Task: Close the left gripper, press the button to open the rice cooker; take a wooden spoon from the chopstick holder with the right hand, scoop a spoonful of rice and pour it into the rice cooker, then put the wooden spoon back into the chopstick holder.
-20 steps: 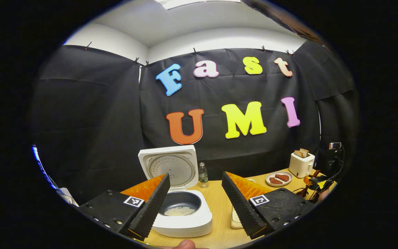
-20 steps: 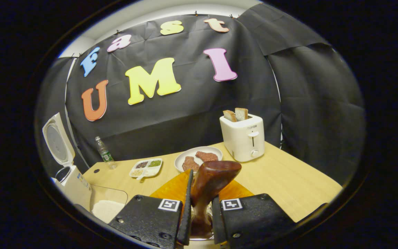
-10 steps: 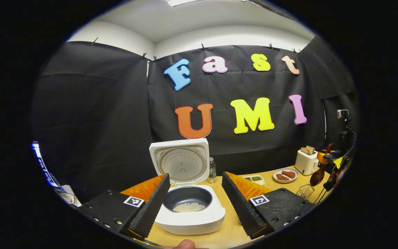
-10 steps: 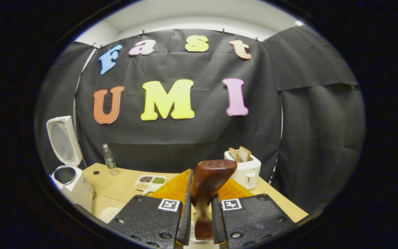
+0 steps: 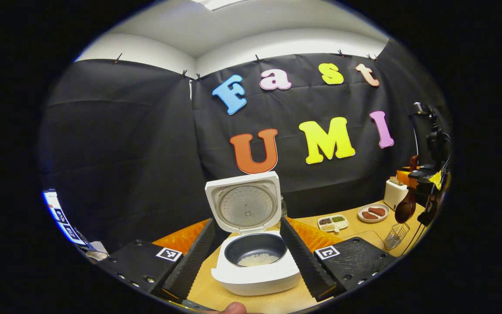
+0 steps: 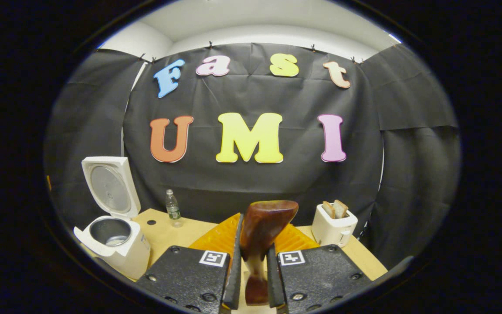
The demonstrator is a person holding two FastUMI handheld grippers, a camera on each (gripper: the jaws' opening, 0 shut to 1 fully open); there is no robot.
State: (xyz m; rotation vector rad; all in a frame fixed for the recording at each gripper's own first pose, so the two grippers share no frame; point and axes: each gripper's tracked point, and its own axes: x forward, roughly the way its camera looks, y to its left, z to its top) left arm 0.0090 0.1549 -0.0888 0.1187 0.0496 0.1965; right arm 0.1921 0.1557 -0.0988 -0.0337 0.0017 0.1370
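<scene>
On the table (image 5: pixel 360 226), rice cooker (image 5: pixel 255 272) left, toaster (image 5: pixel 394 194) right (plate (image 5: pixel 373 213) apparently before it).

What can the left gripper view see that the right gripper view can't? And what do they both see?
The left gripper view alone catches the rice inside the pot, the wire chopstick holder, the plate of meat and the divided dish. The right gripper view alone shows the water bottle and the bread slices clearly. Both show the open rice cooker, the toaster and the wooden spoon.
</scene>
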